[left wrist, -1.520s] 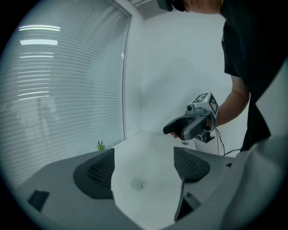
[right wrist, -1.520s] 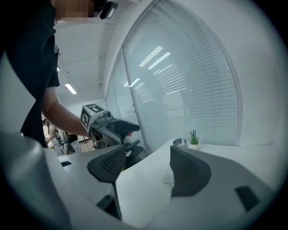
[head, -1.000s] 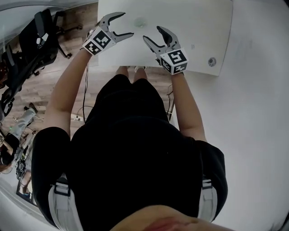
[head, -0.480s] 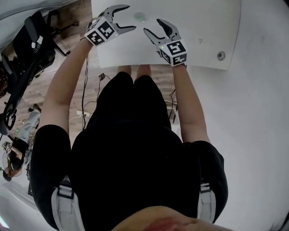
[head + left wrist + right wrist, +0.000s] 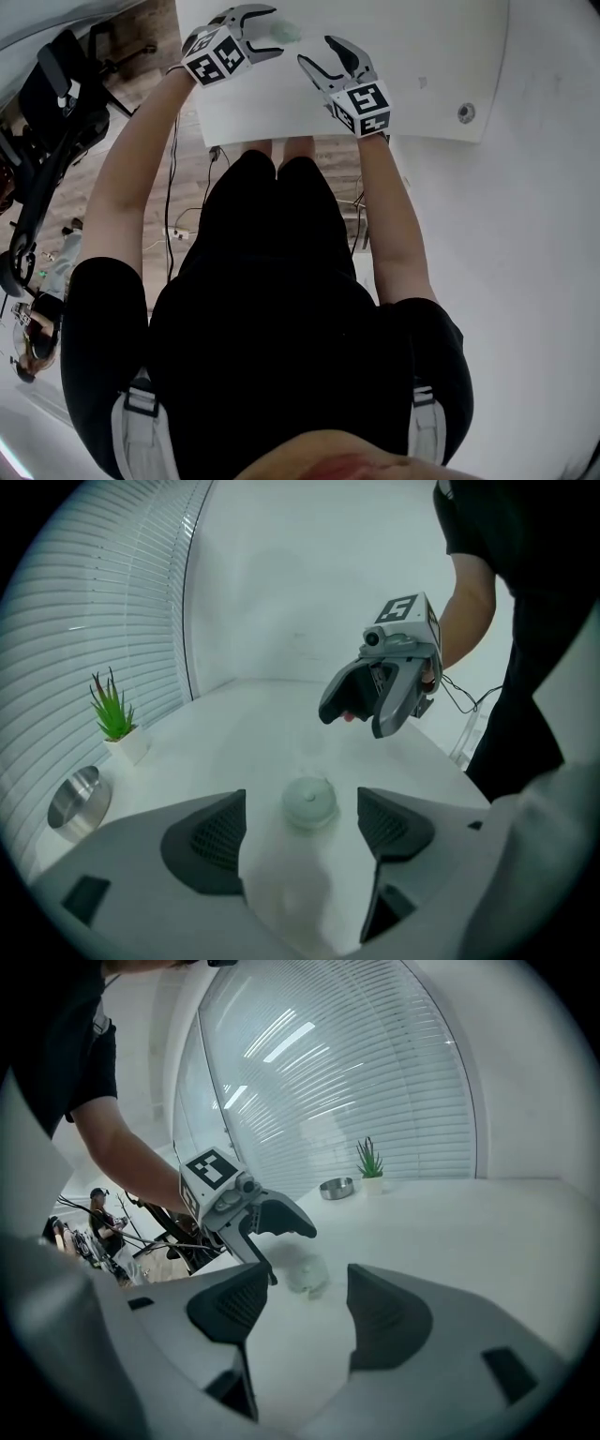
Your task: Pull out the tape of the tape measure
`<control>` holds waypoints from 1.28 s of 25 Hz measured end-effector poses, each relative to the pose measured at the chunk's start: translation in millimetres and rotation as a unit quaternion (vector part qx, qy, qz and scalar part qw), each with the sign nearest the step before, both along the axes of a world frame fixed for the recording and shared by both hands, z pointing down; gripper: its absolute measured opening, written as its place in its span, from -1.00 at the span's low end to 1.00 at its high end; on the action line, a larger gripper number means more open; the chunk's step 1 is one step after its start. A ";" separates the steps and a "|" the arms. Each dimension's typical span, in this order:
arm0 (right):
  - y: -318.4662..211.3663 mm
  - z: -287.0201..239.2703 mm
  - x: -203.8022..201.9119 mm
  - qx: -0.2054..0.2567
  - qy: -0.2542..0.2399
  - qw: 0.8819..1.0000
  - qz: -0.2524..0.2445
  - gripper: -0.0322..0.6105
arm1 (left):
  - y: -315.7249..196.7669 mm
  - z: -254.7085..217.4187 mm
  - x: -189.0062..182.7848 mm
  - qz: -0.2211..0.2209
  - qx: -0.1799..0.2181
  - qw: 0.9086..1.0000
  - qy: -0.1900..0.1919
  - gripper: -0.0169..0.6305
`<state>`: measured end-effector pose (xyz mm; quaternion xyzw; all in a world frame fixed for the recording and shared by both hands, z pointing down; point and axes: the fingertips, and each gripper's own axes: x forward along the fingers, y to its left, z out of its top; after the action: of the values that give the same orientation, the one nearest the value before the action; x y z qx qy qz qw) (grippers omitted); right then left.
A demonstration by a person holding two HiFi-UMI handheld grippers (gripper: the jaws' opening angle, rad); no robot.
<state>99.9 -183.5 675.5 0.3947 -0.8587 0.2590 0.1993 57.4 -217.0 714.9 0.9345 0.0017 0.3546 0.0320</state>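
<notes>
A small round pale-green tape measure (image 5: 286, 31) lies flat on the white table (image 5: 412, 56), near its far side. My left gripper (image 5: 267, 30) reaches it from the left; its jaws are closing, and the tape measure (image 5: 309, 803) sits just ahead of and between the pads without touching them. My right gripper (image 5: 316, 52) hovers open a little to the right of the tape measure (image 5: 305, 1274), with nothing between its fingers. Each gripper view shows the other gripper: the right one (image 5: 354, 719) and the left one (image 5: 291, 1253).
A small potted plant (image 5: 114, 714) and a metal bowl (image 5: 77, 799) stand at the table's far corner by the blinds. A round cable grommet (image 5: 466, 112) sits in the table at right. Office chairs (image 5: 47, 103) stand on the wooden floor to the left.
My left gripper has moved forward to the tape measure, and its jaws now flank it. The right gripper has barely shifted.
</notes>
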 end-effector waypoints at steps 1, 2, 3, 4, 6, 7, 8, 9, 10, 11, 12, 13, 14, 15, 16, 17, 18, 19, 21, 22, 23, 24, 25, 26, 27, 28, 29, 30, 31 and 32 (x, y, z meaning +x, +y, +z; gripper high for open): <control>-0.6 0.6 0.8 0.000 -0.002 1.000 0.003 -0.11 | -0.7 2.9 1.0 0.001 -0.002 1.000 -0.001 0.23; -1.2 0.8 1.5 0.000 -0.004 1.000 0.006 -0.11 | -1.3 5.6 2.1 0.002 -0.004 1.000 -0.002 0.21; -1.8 0.6 2.0 0.000 -0.006 1.000 0.008 -0.12 | -1.6 7.8 3.0 0.004 -0.006 1.000 -0.003 0.18; -2.3 0.0 2.1 0.001 -0.008 1.000 0.009 -0.13 | -1.5 9.4 3.7 0.006 -0.006 1.000 -0.005 0.15; -2.3 -1.5 1.2 0.002 -0.009 1.000 0.010 -0.13 | -0.2 11.2 4.1 0.011 -0.004 1.000 -0.008 0.11; -2.2 -2.0 0.9 0.002 -0.010 1.000 0.010 -0.13 | 0.5 11.8 4.3 0.014 -0.003 1.000 -0.009 0.09; -2.3 -2.5 0.9 0.002 -0.010 1.000 0.010 -0.13 | 0.8 12.3 4.9 0.016 -0.001 1.000 -0.010 0.08; -2.7 -3.0 1.5 0.002 -0.011 1.000 0.011 -0.13 | 0.7 12.4 6.0 0.017 -0.001 1.000 -0.010 0.05; -3.1 -3.7 2.5 0.003 -0.012 1.000 0.013 -0.13 | 0.5 12.4 7.4 0.019 -0.001 1.000 -0.010 0.03; -3.4 -4.9 3.4 0.003 -0.013 1.000 0.014 -0.14 | 0.6 12.3 9.0 0.020 -0.001 1.000 -0.009 0.00; -3.6 -6.5 4.0 0.003 -0.016 1.000 0.016 -0.15 | 1.0 12.4 10.4 0.022 -0.002 1.000 -0.008 -0.01; -3.9 -8.5 4.3 0.004 -0.019 1.000 0.019 -0.15 | 1.6 12.8 11.4 0.024 -0.004 1.000 -0.008 -0.01; -4.3 -10.5 4.4 0.005 -0.021 1.000 0.020 -0.15 | 2.2 13.6 12.1 0.027 -0.005 1.000 -0.008 -0.01; -4.7 -12.3 4.6 0.006 -0.023 0.999 0.021 -0.15 | 2.7 14.5 12.7 0.029 -0.007 1.000 -0.009 -0.01; -5.1 -13.9 5.0 0.007 -0.024 0.999 0.022 -0.15 | 3.2 15.5 13.2 0.032 -0.006 0.999 -0.012 -0.01; -5.4 -15.3 5.6 0.009 -0.025 0.999 0.022 -0.15 | 3.8 16.5 13.5 0.036 -0.004 0.999 -0.015 -0.01; -5.6 -16.6 6.1 0.010 -0.026 0.999 0.022 -0.15 | 4.4 17.6 13.6 0.039 -0.001 0.999 -0.019 -0.01; -5.7 -17.9 6.5 0.012 -0.027 0.999 0.022 -0.16 | 4.8 18.5 13.6 0.041 0.002 0.999 -0.023 -0.03; -6.1 -20.1 6.6 0.014 -0.029 0.999 0.022 -0.16 | 5.5 19.6 13.4 0.045 0.007 0.999 -0.029 -0.07; -6.3 -20.9 6.5 0.015 -0.031 0.999 0.023 -0.16 | 5.7 19.7 13.2 0.046 0.007 0.998 -0.030 -0.08; -6.5 -21.6 6.2 0.015 -0.033 0.999 0.024 -0.16 | 6.0 19.5 13.1 0.047 0.007 0.998 -0.031 -0.10; -6.4 -21.7 5.8 0.015 -0.033 0.999 0.023 -0.16 | 6.7 19.2 13.0 0.048 0.007 0.998 -0.032 -0.14; -6.1 -21.4 5.3 0.014 -0.031 0.999 0.021 -0.16 | 7.4 19.0 13.0 0.050 0.007 0.998 -0.033 -0.24; -5.9 -20.8 4.8 0.013 -0.028 0.999 0.019 -0.16 | 7.6 19.1 12.9 0.049 0.008 0.998 -0.033 -0.25; -5.6 -20.4 4.4 0.012 -0.024 0.999 0.016 -0.16 | 7.1 19.3 12.7 0.046 0.007 0.998 -0.033 -0.25; -5.4 -20.6 4.1 0.012 -0.022 1.000 0.014 -0.16 | 6.1 19.4 12.1 0.039 0.004 0.999 -0.032 -0.25; -5.0 -21.3 4.3 0.013 -0.022 1.000 0.013 -0.16 | 4.9 18.6 11.5 0.030 -0.001 0.999 -0.029 -0.25; -4.7 -22.4 4.9 0.014 -0.022 1.000 0.013 -0.16 | 3.5 16.4 11.3 0.018 -0.009 1.000 -0.023 -0.25; -4.4 -23.9 6.0 0.015 -0.022 1.000 0.013 -0.17 | 2.2 12.3 11.8 0.006 -0.019 1.000 -0.015 -0.25; -4.1 -25.9 7.6 0.017 -0.023 1.000 0.012 -0.17 | 1.3 6.3 12.7 -0.007 -0.029 1.000 -0.006 -0.25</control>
<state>107.5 -187.6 649.6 0.4027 -0.8624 0.2554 0.1699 70.1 -215.7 721.2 0.9309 0.0057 0.3599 0.0617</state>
